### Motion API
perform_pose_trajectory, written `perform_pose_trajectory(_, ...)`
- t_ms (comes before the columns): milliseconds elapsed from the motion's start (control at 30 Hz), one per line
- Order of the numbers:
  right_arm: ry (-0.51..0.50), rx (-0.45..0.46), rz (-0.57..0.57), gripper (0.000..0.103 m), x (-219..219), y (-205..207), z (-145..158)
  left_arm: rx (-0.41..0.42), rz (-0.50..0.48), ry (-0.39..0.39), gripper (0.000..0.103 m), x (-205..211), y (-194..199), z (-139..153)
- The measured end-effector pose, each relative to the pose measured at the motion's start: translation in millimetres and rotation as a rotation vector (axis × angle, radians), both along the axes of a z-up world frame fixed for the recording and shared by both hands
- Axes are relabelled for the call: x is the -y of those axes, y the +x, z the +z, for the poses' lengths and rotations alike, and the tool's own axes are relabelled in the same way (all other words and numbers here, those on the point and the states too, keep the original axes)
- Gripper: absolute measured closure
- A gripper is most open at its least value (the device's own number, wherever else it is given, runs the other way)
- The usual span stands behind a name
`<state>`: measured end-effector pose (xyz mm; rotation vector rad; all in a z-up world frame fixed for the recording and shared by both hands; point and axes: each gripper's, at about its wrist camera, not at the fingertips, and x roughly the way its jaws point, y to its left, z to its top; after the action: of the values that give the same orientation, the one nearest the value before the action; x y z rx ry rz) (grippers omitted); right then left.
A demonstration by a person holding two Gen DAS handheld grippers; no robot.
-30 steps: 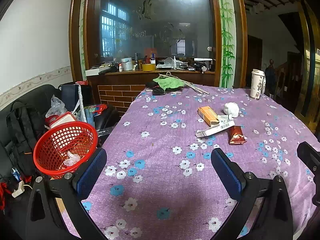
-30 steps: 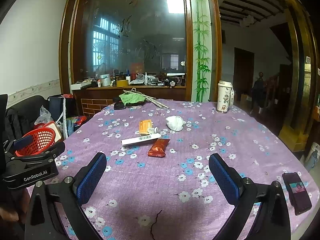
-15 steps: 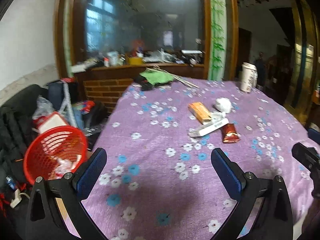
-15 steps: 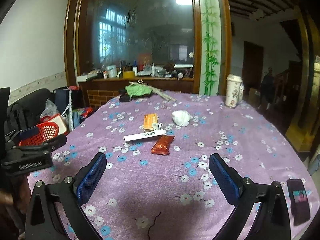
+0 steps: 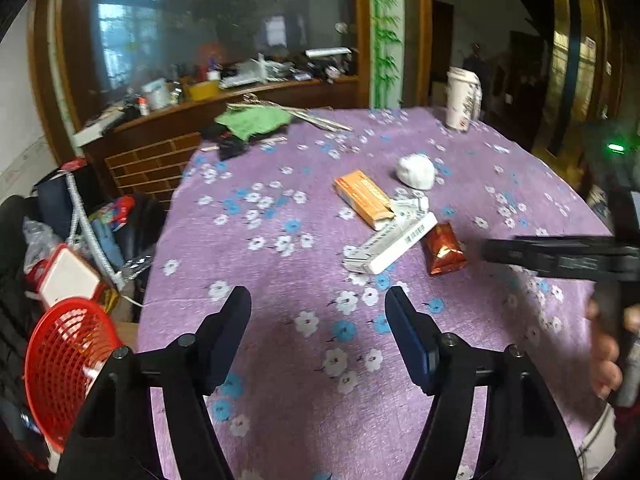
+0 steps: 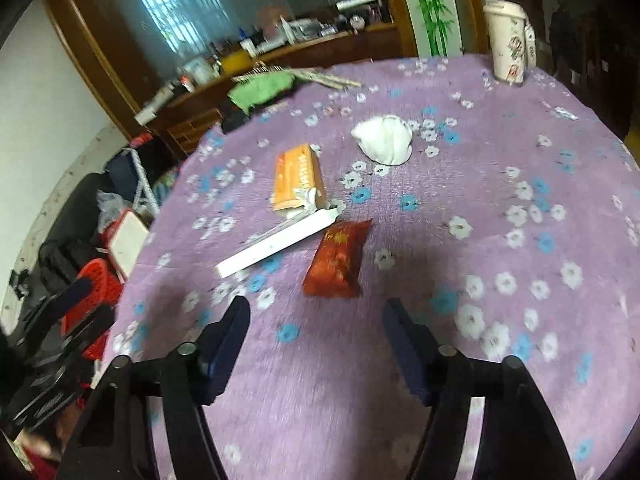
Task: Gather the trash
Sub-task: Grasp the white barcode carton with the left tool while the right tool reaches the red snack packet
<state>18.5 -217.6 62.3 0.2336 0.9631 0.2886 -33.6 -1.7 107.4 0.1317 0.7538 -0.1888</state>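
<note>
Trash not yet collected; both grippers held open and empty over the table.

Nearest, the right gripper point(image 6: 316, 320) is seen with its jaws spread and nothing between them, just short of the red snack wrapper point(image 6: 338, 260); the left gripper point(image 5: 318, 308) is likewise spread and empty above the purple floral tablecloth point(image 5: 280, 360). Beyond lie the long white box point(image 6: 276, 242), the orange carton point(image 6: 298, 178) with torn paper at its end, and the crumpled white wad point(image 6: 384, 140), all untouched on the cloth, so every pickup is judged to remain. The red mesh basket point(image 5: 64, 368) stands off the table's left edge; its contents cannot be made out. Farthest, a lidded paper cup point(image 6: 504, 40) stands upright.
</note>
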Motion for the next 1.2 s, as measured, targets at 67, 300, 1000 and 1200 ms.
perform_pose_trajectory(67, -0.018, -0.021, -0.007, 0.037, -6.4, 13.7, -5.7, -0.005, -0.016, 0.013, 0.034, 3.4, 6.6, 0.0)
perform_pose_trajectory(300, -0.131, -0.074, -0.018, 0.06, -26.2, 46.2, -34.6, -0.063, -0.062, 0.029, 0.034, 16.7, 38.8, -11.9)
perform_pose_trajectory(1000, -0.011, 0.015, -0.07, 0.091, 22.3, 20.2, -33.2, -0.191, -0.142, 0.232, 0.03, 104.7, 120.3, -93.8)
perform_pose_trajectory(1200, -0.005, 0.01, -0.054, 0.079, 19.8, 21.8, -35.3, -0.163, -0.125, 0.192, 0.051, 105.0, 126.2, -94.6)
